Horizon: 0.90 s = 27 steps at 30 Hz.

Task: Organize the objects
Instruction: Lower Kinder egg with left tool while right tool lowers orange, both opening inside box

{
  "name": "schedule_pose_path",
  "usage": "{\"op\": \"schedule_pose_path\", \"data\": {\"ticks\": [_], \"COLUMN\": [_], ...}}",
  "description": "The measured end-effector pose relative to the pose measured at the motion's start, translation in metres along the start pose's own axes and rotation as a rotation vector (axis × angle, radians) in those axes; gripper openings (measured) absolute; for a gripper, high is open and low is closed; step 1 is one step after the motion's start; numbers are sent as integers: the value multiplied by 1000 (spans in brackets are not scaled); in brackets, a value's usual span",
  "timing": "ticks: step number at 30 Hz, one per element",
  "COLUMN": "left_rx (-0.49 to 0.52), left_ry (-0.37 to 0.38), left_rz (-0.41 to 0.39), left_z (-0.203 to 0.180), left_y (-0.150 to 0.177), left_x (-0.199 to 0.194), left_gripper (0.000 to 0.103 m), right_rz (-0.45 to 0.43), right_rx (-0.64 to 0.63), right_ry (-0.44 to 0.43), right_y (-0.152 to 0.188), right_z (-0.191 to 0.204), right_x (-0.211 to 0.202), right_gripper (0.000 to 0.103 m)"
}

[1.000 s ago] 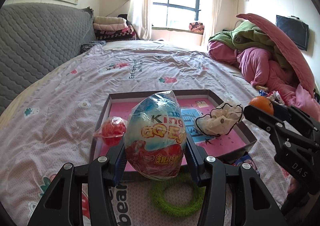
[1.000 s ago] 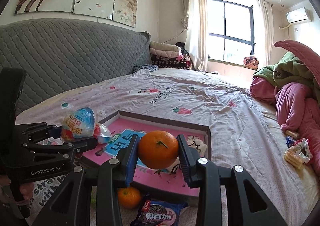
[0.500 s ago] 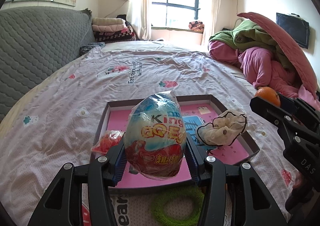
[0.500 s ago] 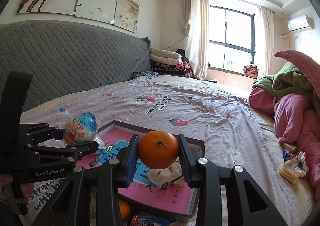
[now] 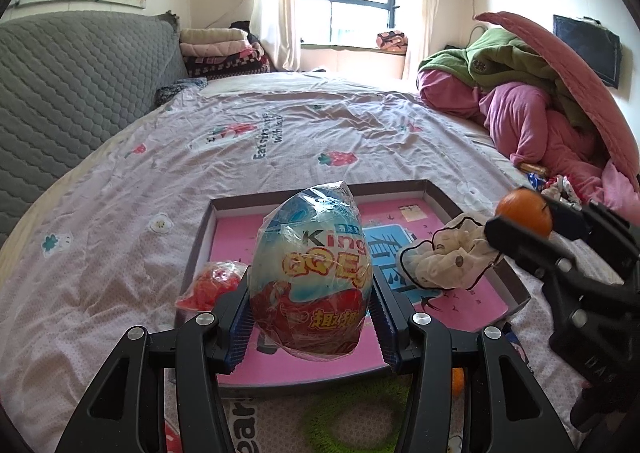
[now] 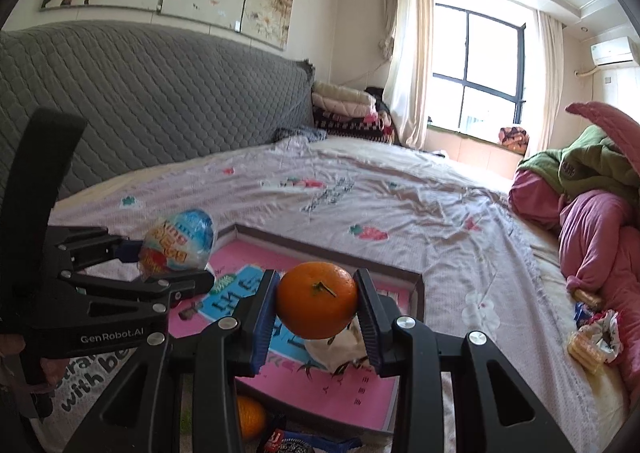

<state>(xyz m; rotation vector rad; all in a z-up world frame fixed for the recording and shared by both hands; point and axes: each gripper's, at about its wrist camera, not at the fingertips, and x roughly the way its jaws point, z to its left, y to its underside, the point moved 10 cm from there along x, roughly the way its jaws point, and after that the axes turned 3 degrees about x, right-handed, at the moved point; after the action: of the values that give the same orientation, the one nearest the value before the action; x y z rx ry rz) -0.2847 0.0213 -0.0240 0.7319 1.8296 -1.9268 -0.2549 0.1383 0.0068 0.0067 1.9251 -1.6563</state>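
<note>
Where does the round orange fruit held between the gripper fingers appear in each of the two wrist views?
Left wrist view: the round orange fruit is at the right edge, clamped in the right gripper seen from the side.
Right wrist view: the fruit sits low in the centre, between the near jaws.
Shared landmark: the shallow pink-floored cardboard tray on the bed, behind the fruit.

Green ring (image 5: 352, 419) half covered by the left hand-held gripper (image 5: 311, 307) and cut off at the bottom edge. Second orange (image 6: 250, 417) mostly hidden behind the right hand-held gripper (image 6: 316, 311). Dark snack packet (image 6: 308, 443) cropped at the frame's foot, label unreadable. Pale cloth (image 6: 340, 349) largely masked by the held orange (image 6: 317, 299). Small wrappers by the pink quilt (image 6: 592, 337) too small to identify. Red packet (image 5: 212, 285) partly screened by a gripper finger
</note>
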Motion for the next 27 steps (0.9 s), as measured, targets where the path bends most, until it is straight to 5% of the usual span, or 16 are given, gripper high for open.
{"op": "schedule_pose_path", "data": {"ticks": [27], "left_rx": [4], "left_ry": [37], "left_rz": [112], "left_z": [-6], "left_y": [27], "left_x": [47], "left_gripper": [53], "right_rz": [238], "right_rx": [73], "right_ry": [-56], "right_y": [56], "right_z": [-4], "right_x": [45], "right_gripper": [38]}}
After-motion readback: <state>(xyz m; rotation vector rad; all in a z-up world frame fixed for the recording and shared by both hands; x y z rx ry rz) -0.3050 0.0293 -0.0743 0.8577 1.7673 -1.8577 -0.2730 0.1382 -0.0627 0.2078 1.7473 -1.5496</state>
